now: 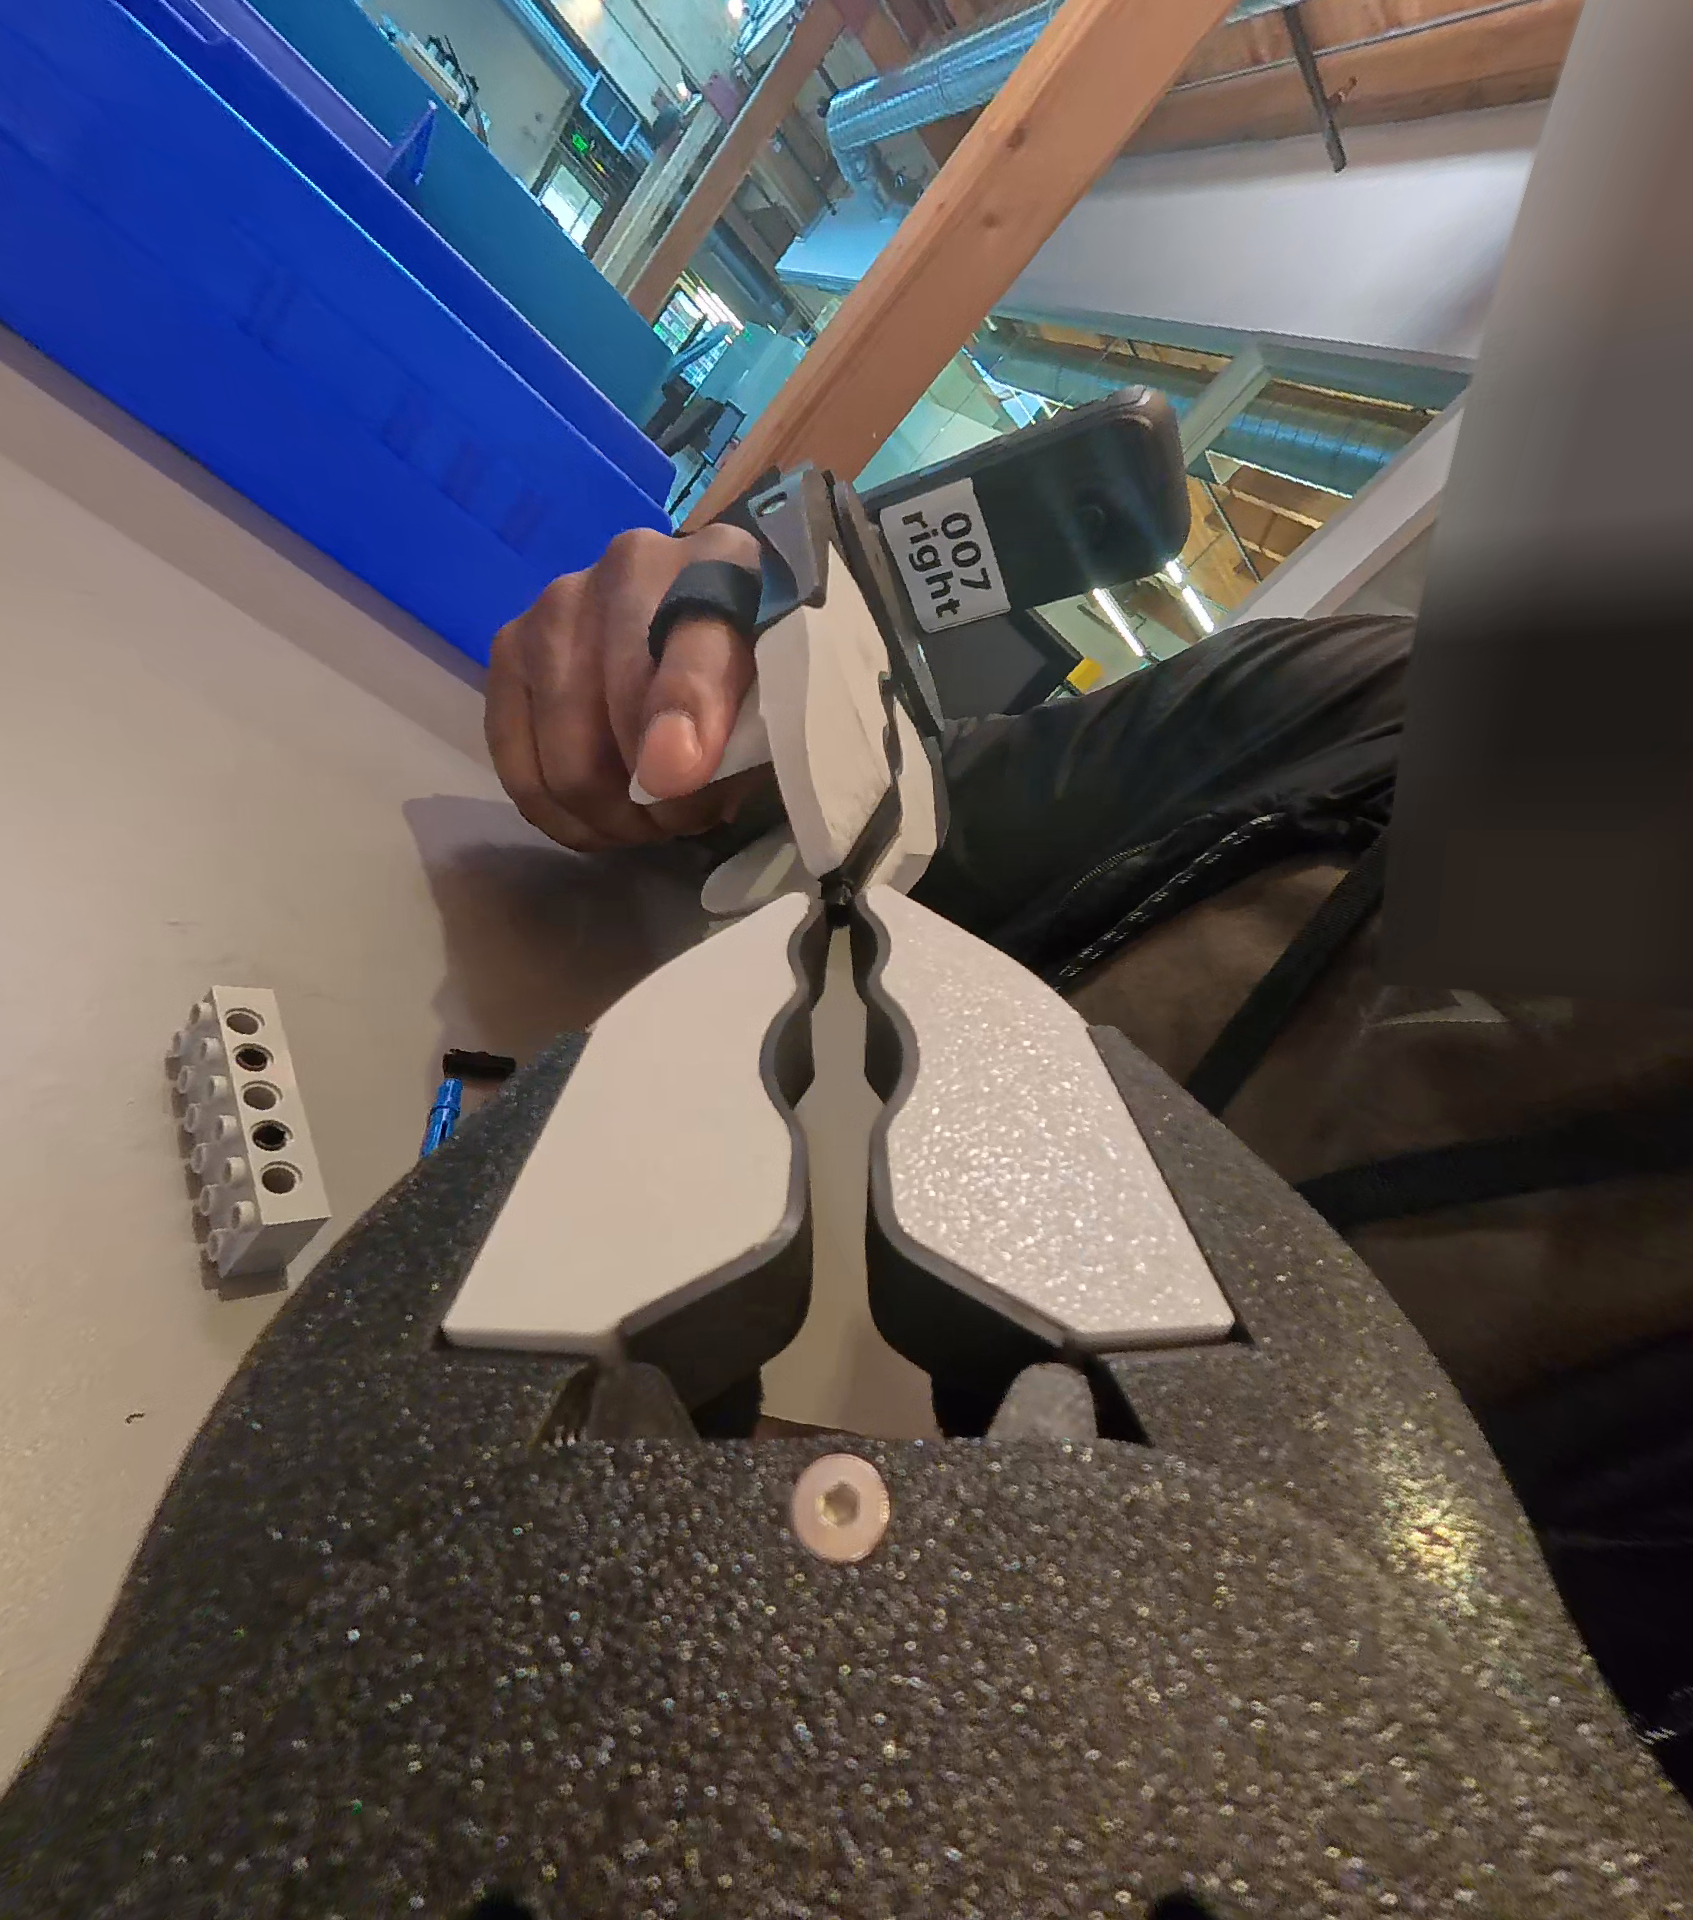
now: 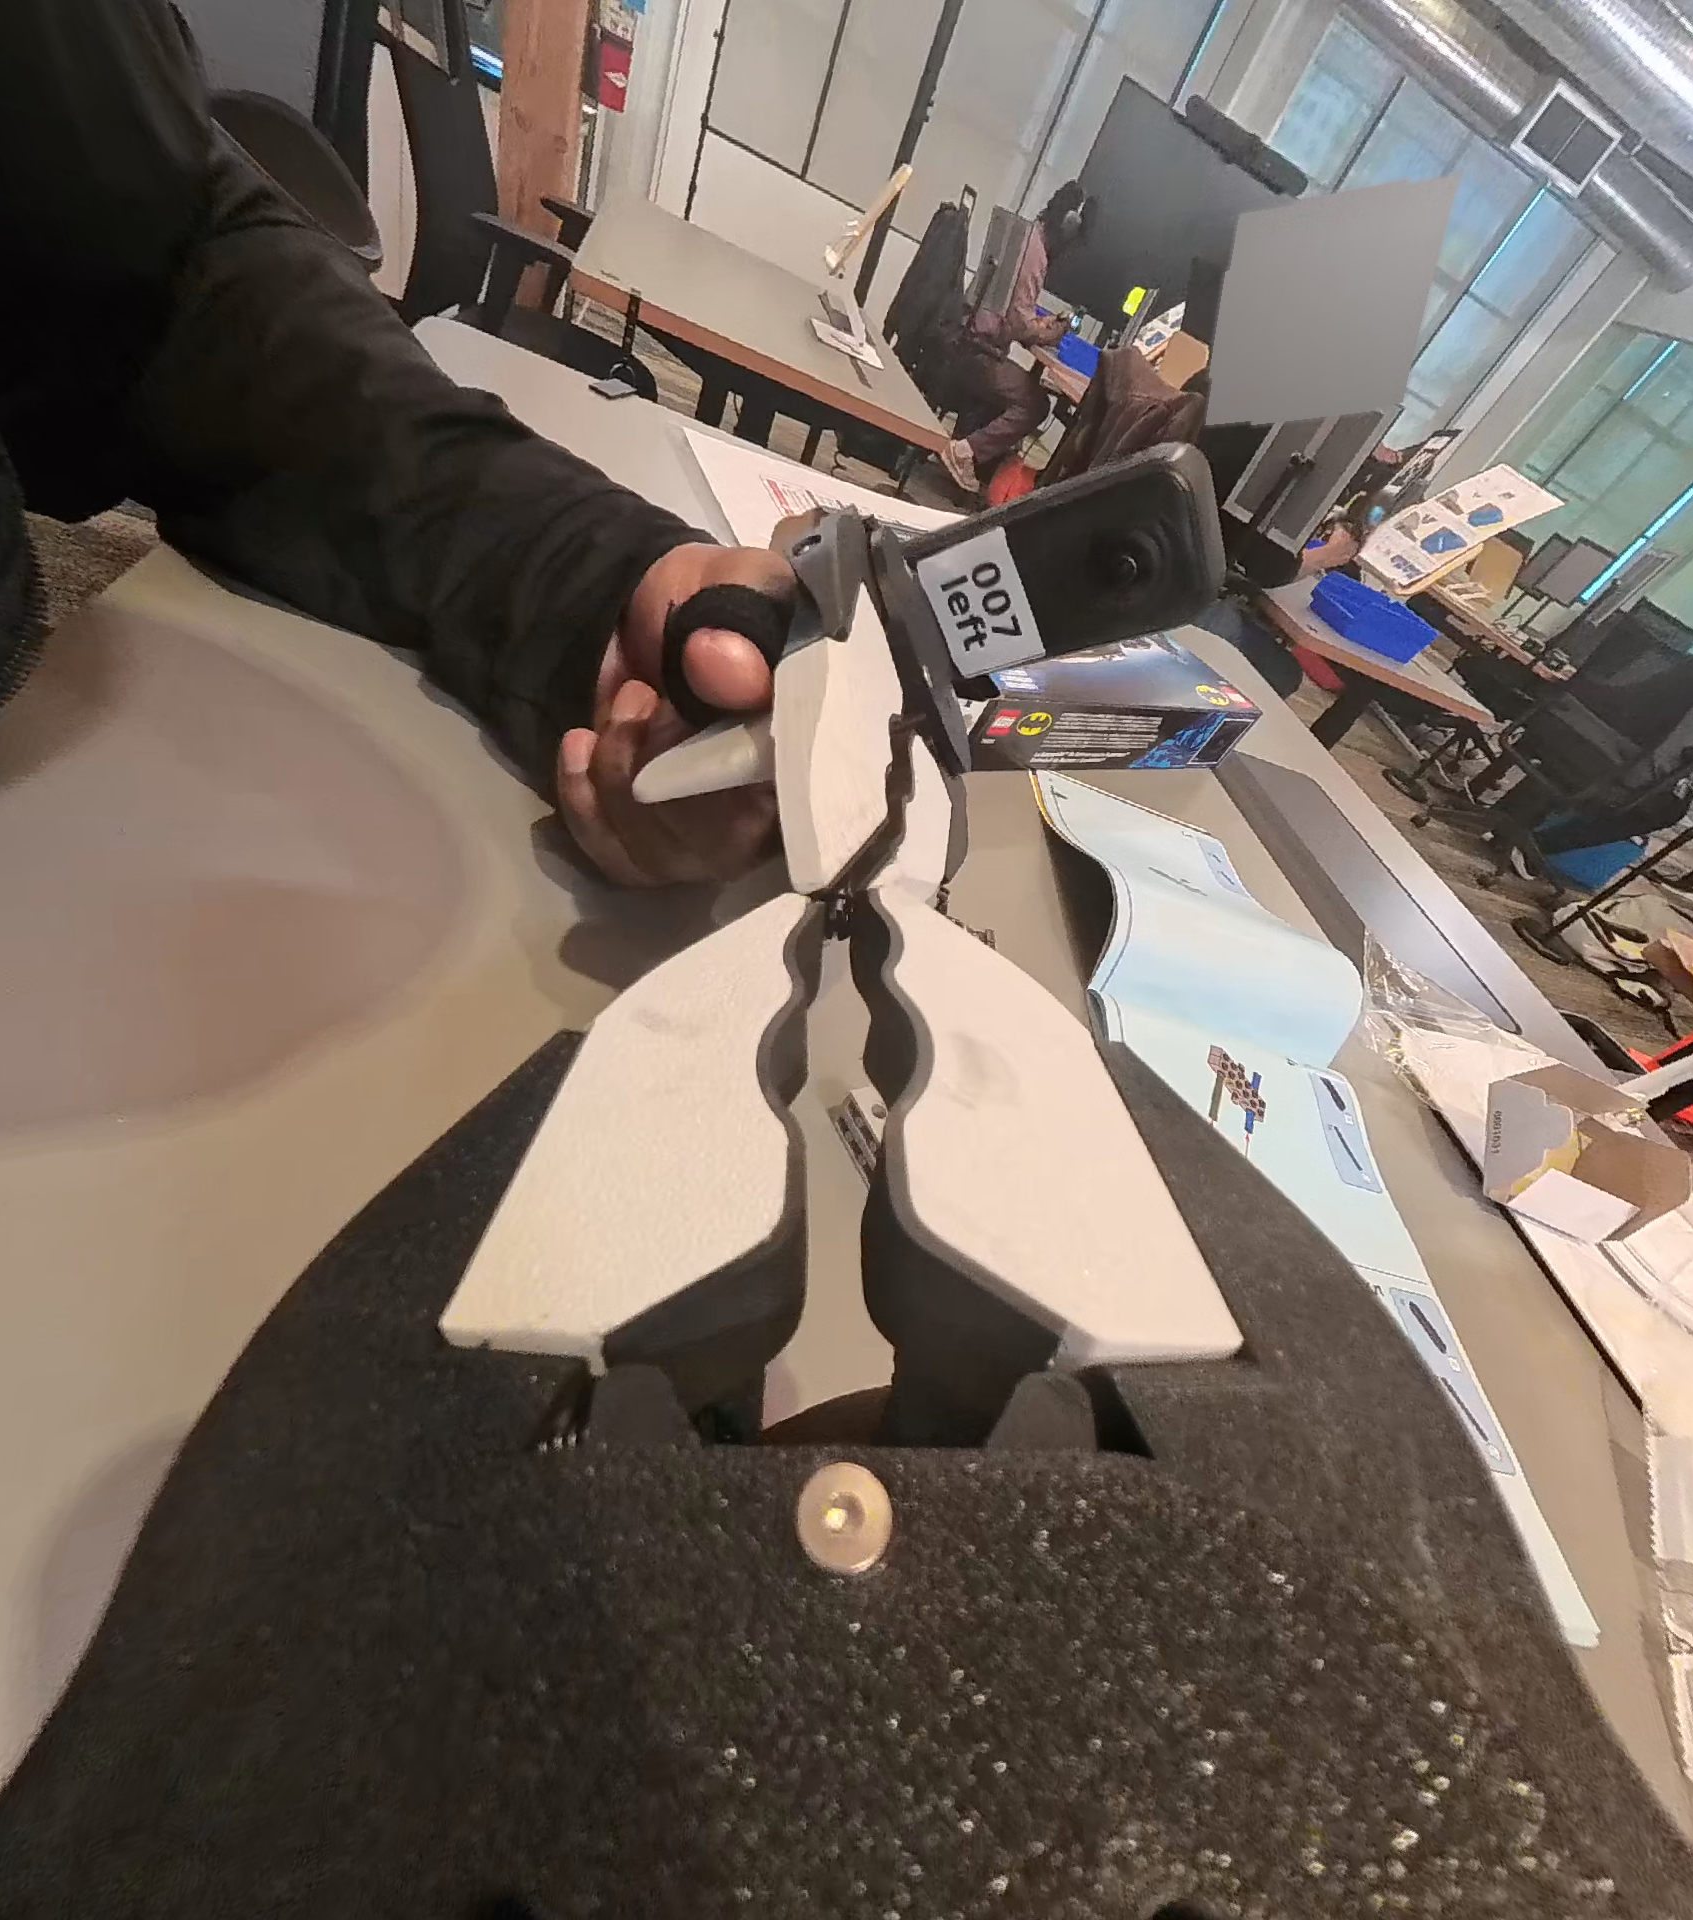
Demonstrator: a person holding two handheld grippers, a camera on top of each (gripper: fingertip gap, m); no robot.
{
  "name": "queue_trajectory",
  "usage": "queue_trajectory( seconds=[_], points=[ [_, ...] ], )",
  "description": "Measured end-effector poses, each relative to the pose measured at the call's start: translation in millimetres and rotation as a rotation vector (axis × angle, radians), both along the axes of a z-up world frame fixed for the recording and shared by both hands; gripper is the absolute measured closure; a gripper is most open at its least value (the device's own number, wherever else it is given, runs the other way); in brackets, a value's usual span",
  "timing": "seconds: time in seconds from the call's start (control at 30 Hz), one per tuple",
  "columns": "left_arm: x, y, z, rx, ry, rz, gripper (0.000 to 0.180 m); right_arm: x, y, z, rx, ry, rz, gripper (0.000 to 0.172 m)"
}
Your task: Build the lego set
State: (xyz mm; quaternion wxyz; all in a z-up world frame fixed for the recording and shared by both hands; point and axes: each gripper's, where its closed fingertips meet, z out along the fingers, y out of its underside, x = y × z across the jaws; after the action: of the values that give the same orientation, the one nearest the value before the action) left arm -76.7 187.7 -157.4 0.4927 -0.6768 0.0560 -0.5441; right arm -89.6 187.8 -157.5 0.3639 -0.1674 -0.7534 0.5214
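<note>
Black, and very small: a little black pin [image 1: 836,896] hangs in the air above the surface [image 1: 42,935], caught between two sets of pale fingers that meet tip to tip. The left gripper [image 1: 834,925] has its fingers drawn almost together, pinching one end of the pin at their very tips. The right gripper [image 2: 834,930] comes at it from the opposite side, tilted steeply, its fingers likewise nearly closed on the other end. The right hand [image 1: 593,686] and the left hand [image 2: 676,748] each grip a handle close by, one finger through a black loop.

Down on the surface near the left gripper lie a grey brick with round holes [image 1: 244,1132], a second black pin [image 1: 478,1065] and a blue pin [image 1: 442,1117], with a blue bin [image 1: 250,260] behind them. Beside the right gripper are an open instruction booklet [image 2: 1237,997], a dark printed box [image 2: 1122,722] and a clear plastic bag [image 2: 1444,1039].

To my eye, a piece this small, held only at the extreme fingertips, would twist or pop free easily. An even squeeze from both sides and two steady wrists kept in line with the pin's length look like what suits it.
</note>
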Motion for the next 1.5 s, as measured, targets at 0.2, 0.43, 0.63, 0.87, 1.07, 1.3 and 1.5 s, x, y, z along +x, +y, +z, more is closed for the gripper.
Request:
queue_trajectory(
  seconds=[0.2,0.43,0.63,0.87,1.07,1.3,1.5],
  points=[
    [-5,2,-3,-0.005,0.059,0.040,0.165,-2,6,-2,0.016,-0.008,-0.024,0.167],
    [-50,20,-48,-0.146,0.600,0.323,0.155,-13,36,-21,0.069,-0.104,-0.131,0.167],
    [-57,31,-77,-0.298,0.963,0.290,0.154,-16,41,-34,0.102,-0.158,-0.154,0.167],
    [-50,35,-96,-0.396,1.130,0.157,0.157,-18,45,-42,0.119,-0.179,-0.163,0.167],
    [-48,39,-99,-0.381,0.992,0.189,0.169,-20,52,-42,0.103,-0.187,-0.187,0.167],
    [-61,46,-23,-0.197,0.047,0.373,0.169,-25,62,-9,-0.087,-0.107,-0.243,0.167],
    [-67,43,11,-0.113,-0.467,0.330,0.169,-27,53,4,-0.189,-0.062,-0.270,0.167]
  ],
)
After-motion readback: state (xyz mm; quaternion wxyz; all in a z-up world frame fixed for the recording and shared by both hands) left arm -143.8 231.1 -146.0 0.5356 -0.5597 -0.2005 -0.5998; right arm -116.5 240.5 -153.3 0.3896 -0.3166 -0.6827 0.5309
